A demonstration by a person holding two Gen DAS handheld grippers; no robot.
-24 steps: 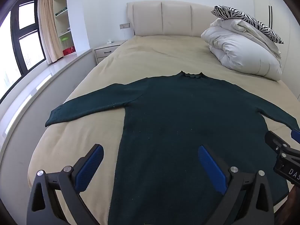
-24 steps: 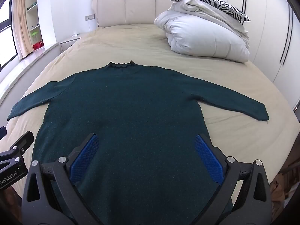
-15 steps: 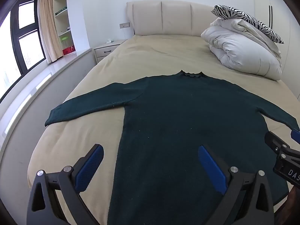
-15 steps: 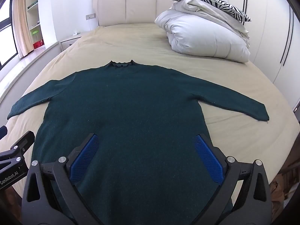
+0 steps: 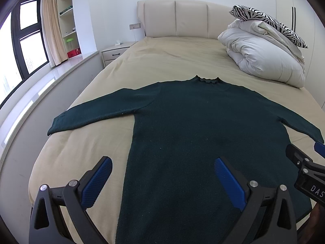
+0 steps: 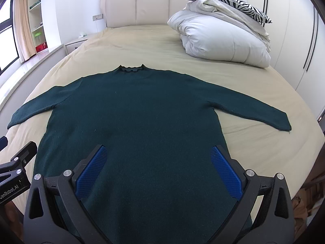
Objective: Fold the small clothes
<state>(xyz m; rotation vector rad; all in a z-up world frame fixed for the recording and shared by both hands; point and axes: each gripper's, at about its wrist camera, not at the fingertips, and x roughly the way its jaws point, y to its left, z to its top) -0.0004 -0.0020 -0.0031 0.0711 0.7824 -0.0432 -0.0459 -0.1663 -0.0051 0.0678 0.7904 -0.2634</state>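
Observation:
A dark green long-sleeved sweater [image 5: 193,126] [image 6: 138,113] lies flat on the beige bed, collar toward the headboard and both sleeves spread out sideways. My left gripper [image 5: 162,163] hovers open over the sweater's lower left side, its left finger above bare sheet. My right gripper [image 6: 158,152] hovers open above the lower middle of the sweater with nothing between its blue pads. Each gripper shows at the edge of the other's view: the right gripper [image 5: 304,162] and the left gripper [image 6: 16,162].
The beige bed [image 5: 162,61] [image 6: 142,40] carries a folded white duvet [image 5: 264,59] [image 6: 219,38] topped by a zebra-striped pillow [image 5: 270,24] at the far right. A nightstand [image 5: 113,52], a window ledge [image 5: 40,85] and shelves stand to the left; wardrobe doors [image 6: 300,30] to the right.

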